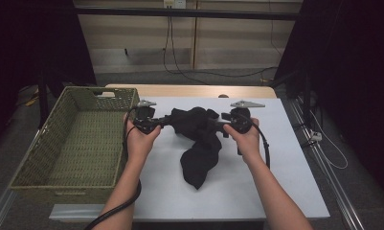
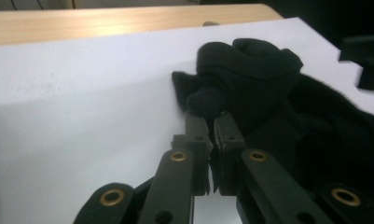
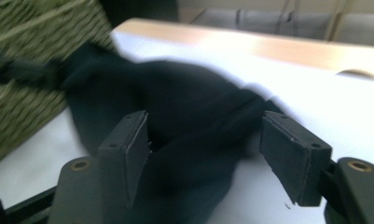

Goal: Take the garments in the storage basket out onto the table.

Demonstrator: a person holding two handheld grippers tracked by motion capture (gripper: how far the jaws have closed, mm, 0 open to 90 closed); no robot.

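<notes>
Black cloth (image 1: 199, 139): my left tongs (image 2: 211, 122) pinch its edge, right tongs (image 3: 205, 154) released astride it; next, regrip toward basket (image 1: 46, 143).

Black cloth (image 1: 199, 139) lies crumpled on the white table top.

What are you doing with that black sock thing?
A person is working a black cloth on a white table with a hand-held gripper in each hand. The left gripper is shut on a bunched edge of the cloth. The right gripper has its jaws apart, with cloth lying between them but not pinched. A green woven basket sits at the left.
</notes>
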